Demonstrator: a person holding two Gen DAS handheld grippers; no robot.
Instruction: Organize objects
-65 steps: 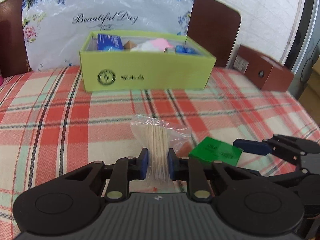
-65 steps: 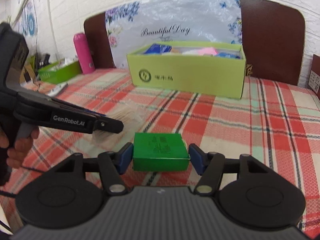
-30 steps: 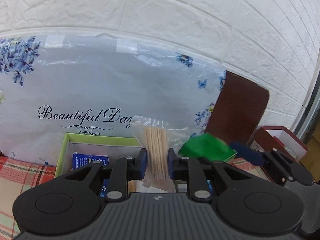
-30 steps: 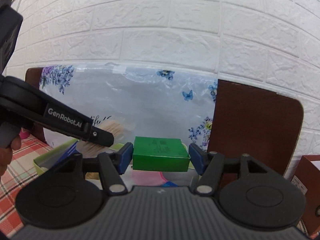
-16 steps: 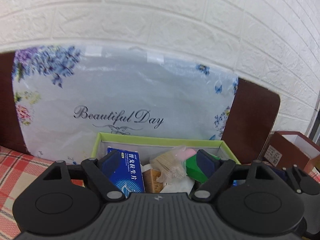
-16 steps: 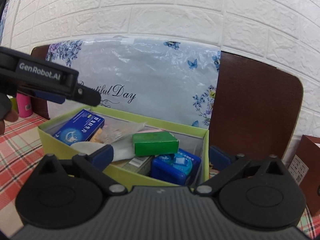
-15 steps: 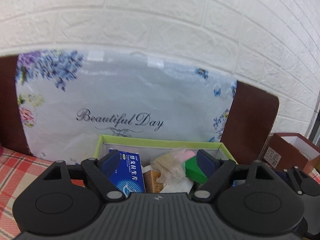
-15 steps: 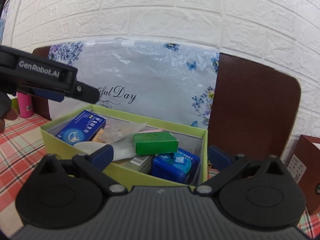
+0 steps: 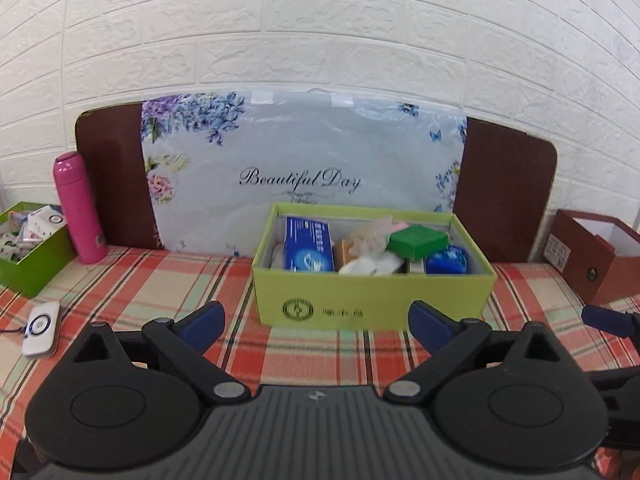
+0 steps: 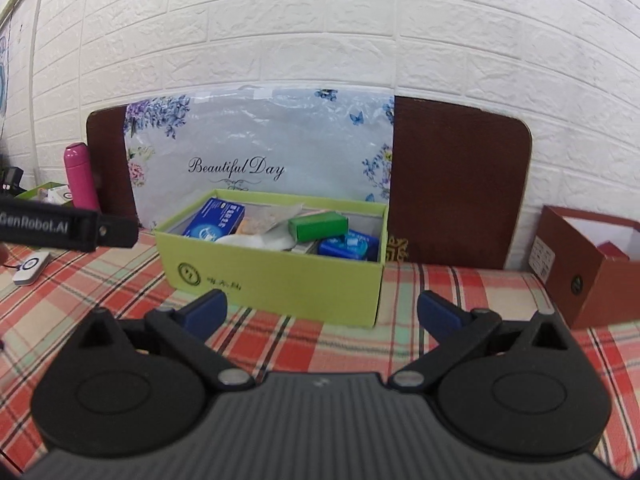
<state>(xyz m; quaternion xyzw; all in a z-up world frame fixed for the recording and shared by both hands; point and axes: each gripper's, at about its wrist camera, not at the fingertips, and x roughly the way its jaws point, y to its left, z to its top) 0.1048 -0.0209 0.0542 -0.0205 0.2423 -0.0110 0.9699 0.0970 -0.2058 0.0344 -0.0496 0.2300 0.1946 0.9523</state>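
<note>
Green box [image 9: 418, 241] and toothpick bag [image 9: 370, 236] now inside carton [image 9: 372, 300] ahead of your fingers | left gripper [image 9: 316, 322] opening, right gripper [image 10: 322, 312] wide, both empty | drop done.

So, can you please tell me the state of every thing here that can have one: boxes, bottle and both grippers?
left gripper: jaws opening, nothing between them
right gripper: open, empty
yellow-green box: lidless, filled with items
small green box: closed, lying on top of the items in the yellow-green box
bag of sticks: lying in the yellow-green box
pink bottle: upright, capped
brown box: open at the top
</note>
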